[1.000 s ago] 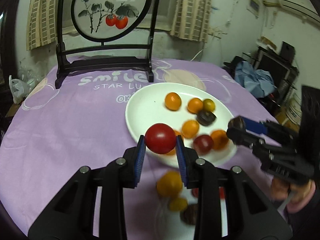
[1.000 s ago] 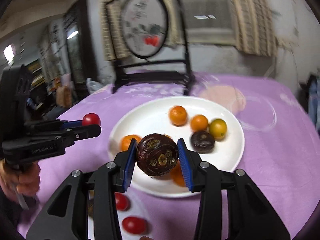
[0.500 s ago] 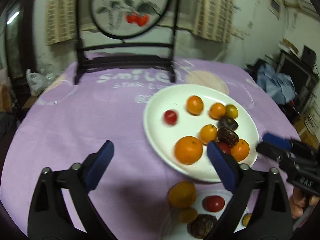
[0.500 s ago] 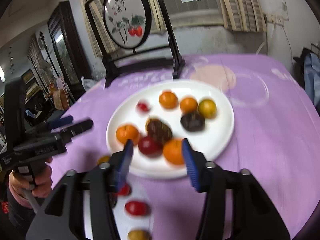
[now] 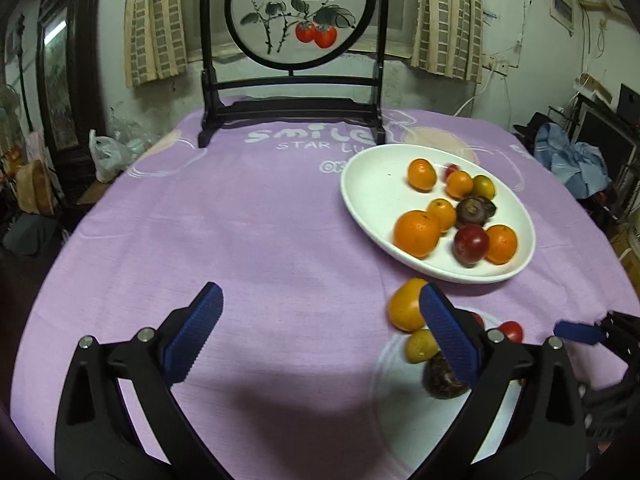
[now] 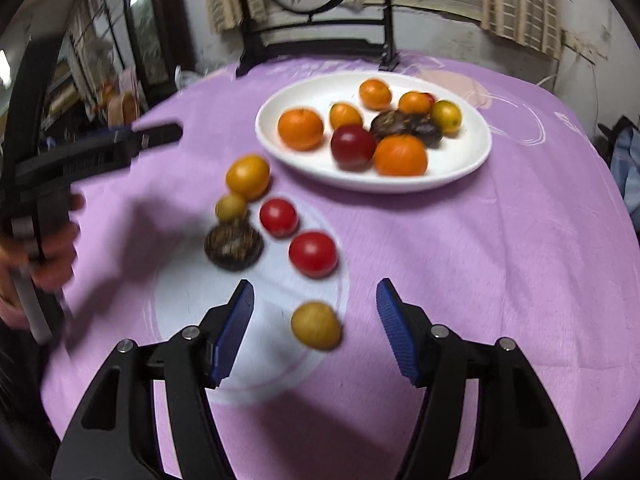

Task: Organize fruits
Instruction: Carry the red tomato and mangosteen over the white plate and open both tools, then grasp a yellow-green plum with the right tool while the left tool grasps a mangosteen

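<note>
The dark fruit (image 5: 442, 380) and yellow fruit (image 5: 421, 345) are being partly covered by the left tongs' (image 5: 320, 330) blue pad in the left wrist view. The small red fruit (image 5: 452, 169) on the white plate (image 5: 360, 192) is being mostly hidden behind an orange (image 5: 459, 184). The right wrist view is being smeared by blur.

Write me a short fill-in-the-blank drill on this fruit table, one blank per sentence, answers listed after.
1. The tablecloth is ____ in colour.
2. The white plate holds two dark brown fruits, while ____ lies off it nearer the grippers.
3. Between the fingers of the left gripper there is ____.
4. The framed round painting shows two ____ fruits.

Missing words: purple; one; nothing; red
</note>
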`<act>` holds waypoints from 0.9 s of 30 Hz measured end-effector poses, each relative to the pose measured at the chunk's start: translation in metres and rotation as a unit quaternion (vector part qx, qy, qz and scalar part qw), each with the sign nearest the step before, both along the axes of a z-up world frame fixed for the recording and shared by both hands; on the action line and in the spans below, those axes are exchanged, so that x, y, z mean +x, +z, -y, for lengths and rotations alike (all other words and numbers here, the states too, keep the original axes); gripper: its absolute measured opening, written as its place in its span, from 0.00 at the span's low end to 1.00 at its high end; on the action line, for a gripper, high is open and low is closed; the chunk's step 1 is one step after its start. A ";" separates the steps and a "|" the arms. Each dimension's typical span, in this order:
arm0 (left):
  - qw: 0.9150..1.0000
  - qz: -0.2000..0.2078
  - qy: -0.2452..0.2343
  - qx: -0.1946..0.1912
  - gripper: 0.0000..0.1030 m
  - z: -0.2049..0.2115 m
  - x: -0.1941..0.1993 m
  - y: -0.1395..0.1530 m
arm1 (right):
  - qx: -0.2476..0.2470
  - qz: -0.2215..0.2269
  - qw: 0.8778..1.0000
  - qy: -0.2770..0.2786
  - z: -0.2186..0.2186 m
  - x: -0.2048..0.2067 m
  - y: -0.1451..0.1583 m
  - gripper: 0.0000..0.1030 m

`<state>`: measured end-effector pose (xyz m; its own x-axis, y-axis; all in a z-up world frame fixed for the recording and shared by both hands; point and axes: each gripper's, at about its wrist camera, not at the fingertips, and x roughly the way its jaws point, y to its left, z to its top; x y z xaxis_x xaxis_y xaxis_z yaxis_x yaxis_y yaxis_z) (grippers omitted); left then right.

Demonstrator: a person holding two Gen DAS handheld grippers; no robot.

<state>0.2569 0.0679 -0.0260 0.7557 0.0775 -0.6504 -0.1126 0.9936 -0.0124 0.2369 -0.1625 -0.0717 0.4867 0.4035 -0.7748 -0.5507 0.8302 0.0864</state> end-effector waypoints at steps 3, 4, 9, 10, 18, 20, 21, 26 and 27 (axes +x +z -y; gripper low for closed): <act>1.000 -0.009 -0.001 -0.006 0.97 -0.002 0.002 -0.001 | -0.006 -0.002 1.000 0.009 -0.002 -0.005 -0.003 0.54; 1.000 -0.010 0.000 -0.007 0.97 -0.003 0.003 -0.001 | -0.006 -0.003 1.000 0.012 -0.002 -0.005 -0.003 0.52; 1.000 -0.008 0.003 -0.006 0.97 -0.004 0.003 0.000 | -0.024 -0.010 1.000 0.016 -0.006 -0.008 -0.009 0.45; 1.000 -0.009 0.003 -0.005 0.97 -0.004 0.003 0.000 | -0.026 -0.011 0.999 0.016 -0.007 -0.006 -0.010 0.44; 0.999 -0.029 -0.032 -0.013 0.97 -0.003 0.003 -0.001 | -0.019 -0.018 1.000 -0.001 0.000 0.002 -0.013 0.29; 0.996 -0.034 -0.073 -0.026 0.96 0.002 -0.003 -0.001 | 0.001 -0.022 1.000 -0.016 0.007 0.006 -0.010 0.28; 0.994 -0.037 -0.099 -0.034 0.96 0.006 -0.006 -0.001 | 0.009 -0.027 0.999 -0.019 0.010 0.007 -0.009 0.28; 0.971 -0.061 -0.231 -0.012 0.82 0.048 -0.026 -0.012 | 0.029 -0.026 0.999 -0.024 0.014 0.007 -0.004 0.28; 0.968 -0.068 -0.242 0.000 0.74 0.055 -0.027 -0.016 | 0.028 -0.023 0.999 -0.026 0.015 0.007 -0.003 0.27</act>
<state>0.2298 0.0125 -0.0420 0.6108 -0.2641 -0.7465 0.3662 0.9301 -0.0294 0.2443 -0.1772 -0.0744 0.4728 0.4220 -0.7735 -0.5008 0.8510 0.1582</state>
